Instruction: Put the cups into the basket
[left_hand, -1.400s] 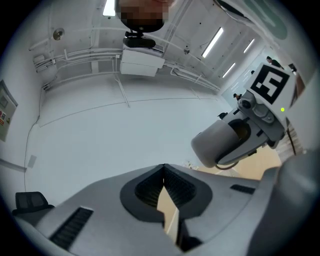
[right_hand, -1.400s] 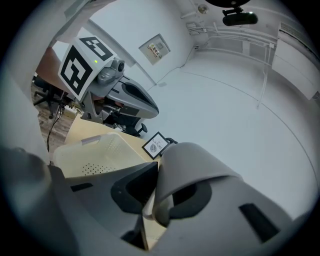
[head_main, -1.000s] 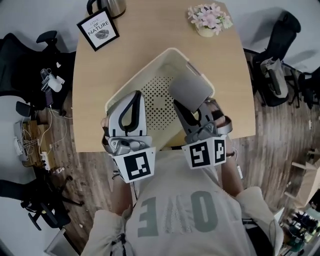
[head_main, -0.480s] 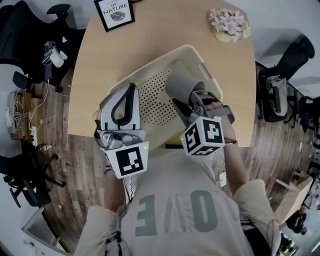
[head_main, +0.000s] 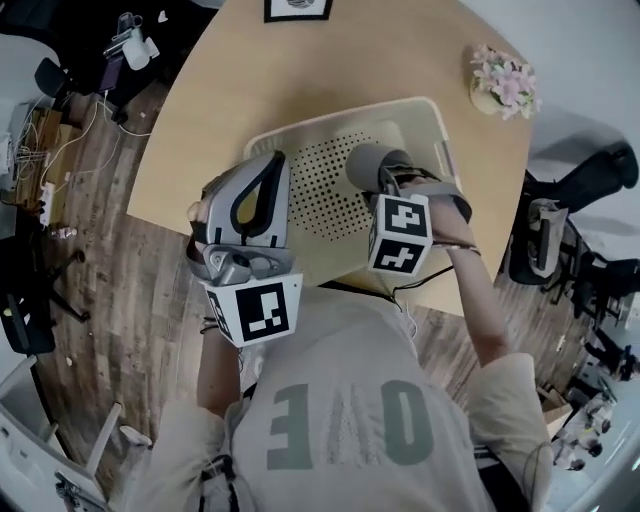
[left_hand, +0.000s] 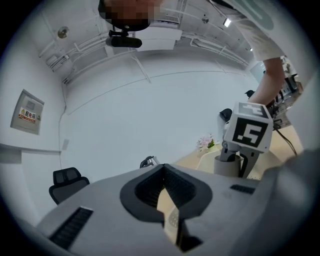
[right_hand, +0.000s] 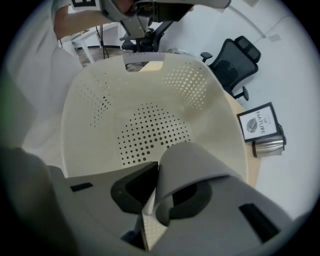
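A cream perforated basket (head_main: 300, 130) stands on the wooden table (head_main: 200, 110). My right gripper (head_main: 385, 182) is shut on the rim of a grey cup (head_main: 366, 164) and holds it over the basket's right half. In the right gripper view the grey cup (right_hand: 192, 160) sits pinched between the jaws of the right gripper (right_hand: 152, 200), with the basket's dotted floor (right_hand: 150, 130) below. My left gripper (head_main: 268, 170) hovers at the basket's near-left rim, shut with nothing in it. The left gripper (left_hand: 167, 195) points up at a white wall.
A pot of pink flowers (head_main: 505, 85) stands at the table's far right corner. A framed print (right_hand: 257, 125) and a metal jug (right_hand: 267, 146) stand at the far edge. Office chairs (head_main: 545, 235) surround the table, and cables (head_main: 40, 150) lie on the floor at left.
My right gripper has carried the grey cup further over the basket and lower into it. The left gripper has stayed shut beside the near-left rim.
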